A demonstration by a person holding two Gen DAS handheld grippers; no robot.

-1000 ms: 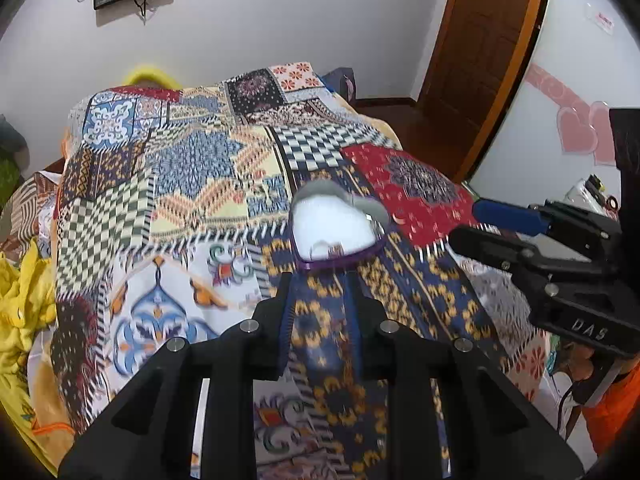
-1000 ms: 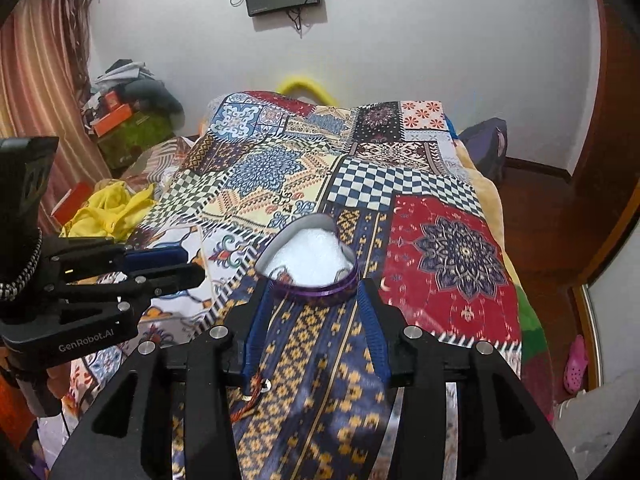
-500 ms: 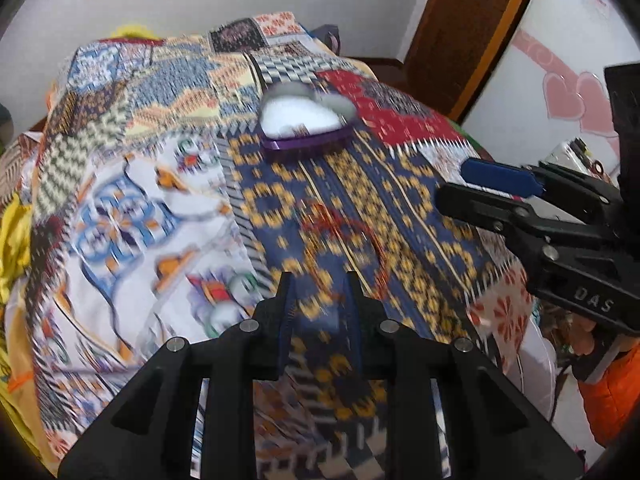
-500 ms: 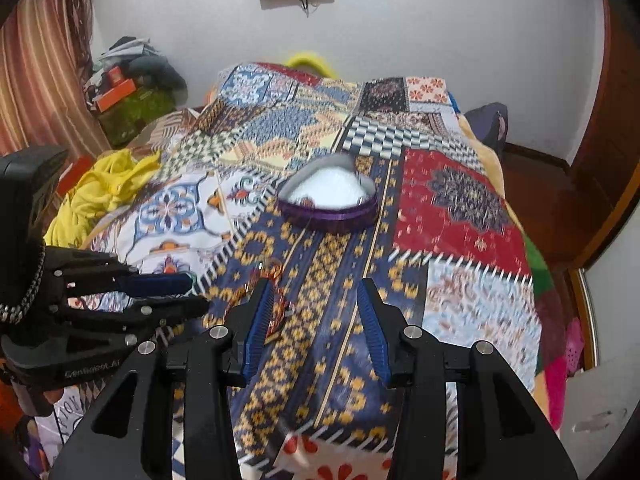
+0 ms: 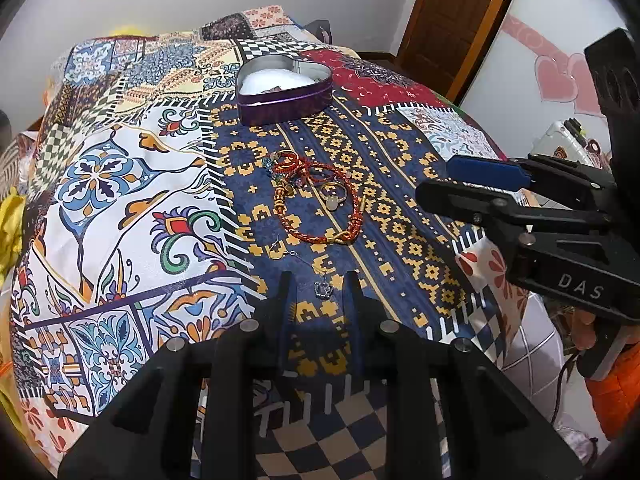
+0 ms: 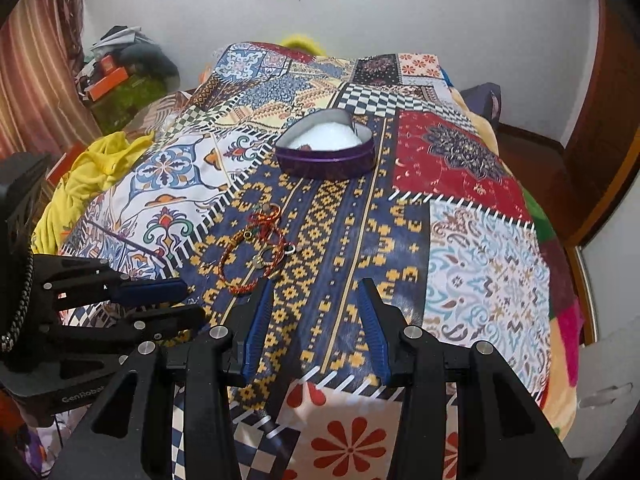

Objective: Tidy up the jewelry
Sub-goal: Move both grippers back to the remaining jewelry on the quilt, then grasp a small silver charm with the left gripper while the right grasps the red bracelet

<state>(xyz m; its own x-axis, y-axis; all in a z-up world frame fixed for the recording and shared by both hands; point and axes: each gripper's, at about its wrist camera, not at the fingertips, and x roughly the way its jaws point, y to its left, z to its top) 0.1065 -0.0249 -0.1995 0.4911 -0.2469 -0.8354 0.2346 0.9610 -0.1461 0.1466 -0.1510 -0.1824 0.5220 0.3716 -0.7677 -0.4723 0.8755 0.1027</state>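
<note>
On the far left, at about nine o'clock in the right wrist view, a yellow cloth [image 6: 92, 176] lies bunched against the edge of the patchwork bedspread [image 5: 120, 184]; the left gripper [image 5: 319, 282] hangs low over the bedspread's near end with its fingers spread and nothing between them; a small silver charm [image 5: 323, 289] lies on the fabric in the gap at their tips. Just beyond, toward twelve o'clock, the jewelry sits in a loose tangle; a red and gold cord bracelet [image 5: 316, 204] rings a gold ring [image 5: 335, 196] with a pale stone. Farther at twelve o'clock stands the open purple heart-shaped tin [image 5: 284, 92], white lining showing. To the right, the right gripper [image 6: 316, 292] hovers with blue-padded fingers wide apart and empty, the bracelet at its eleven o'clock; a wooden door [image 5: 452, 20] stands at one o'clock in the left wrist view.
</note>
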